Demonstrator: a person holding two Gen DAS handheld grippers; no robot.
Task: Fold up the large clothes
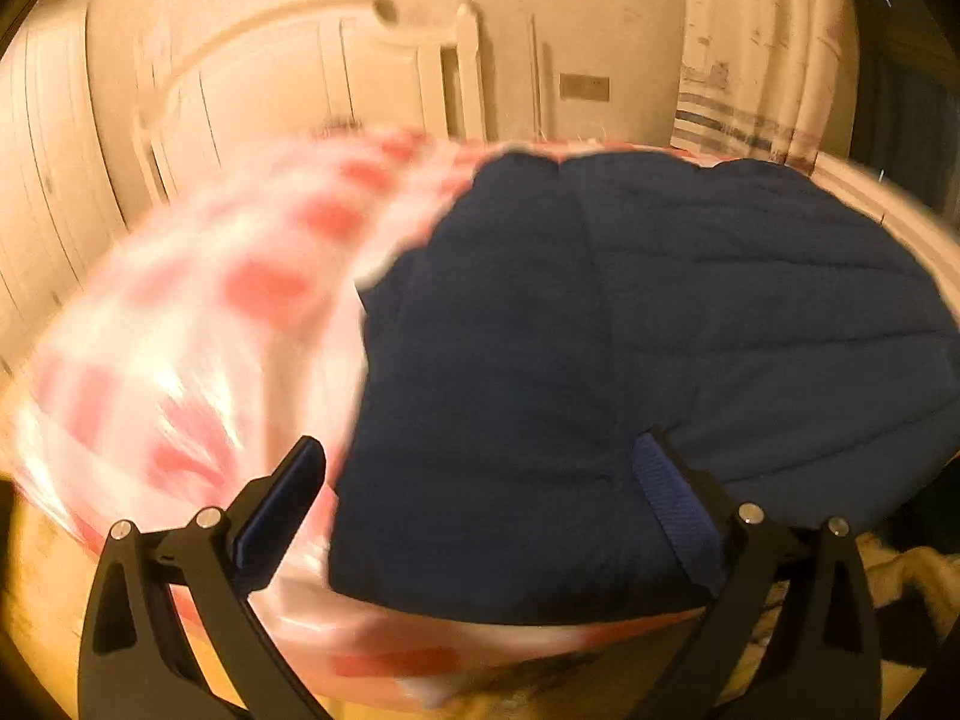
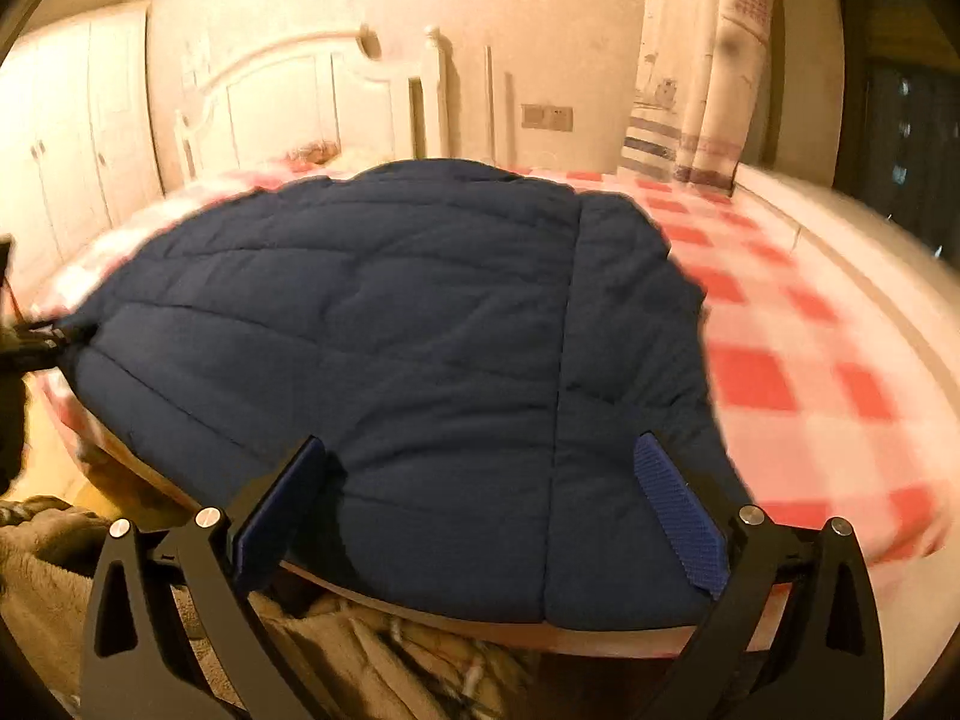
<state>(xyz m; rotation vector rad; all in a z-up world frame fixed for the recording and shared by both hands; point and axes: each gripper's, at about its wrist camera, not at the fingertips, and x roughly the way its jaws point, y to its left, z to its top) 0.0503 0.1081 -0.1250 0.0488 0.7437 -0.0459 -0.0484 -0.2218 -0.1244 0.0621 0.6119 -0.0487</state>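
A large navy quilted garment (image 2: 384, 324) lies spread flat on a bed with a red and white checked sheet (image 2: 780, 360). In the left wrist view the same garment (image 1: 630, 348) fills the right half, its left edge running over the sheet (image 1: 198, 324). My left gripper (image 1: 480, 498) stands open above the garment's near left part, nothing between its fingers. My right gripper (image 2: 480, 498) is open too, hovering over the garment's near edge close to a long seam. The left gripper's tip (image 2: 42, 342) shows at the garment's far left corner in the right wrist view.
A white headboard (image 2: 312, 102) stands at the far end of the bed, with wardrobe doors (image 2: 66, 138) to the left and a curtain (image 2: 702, 90) to the right. A brownish blanket (image 2: 372, 654) lies bunched below the bed's near edge. The left wrist view is motion-blurred.
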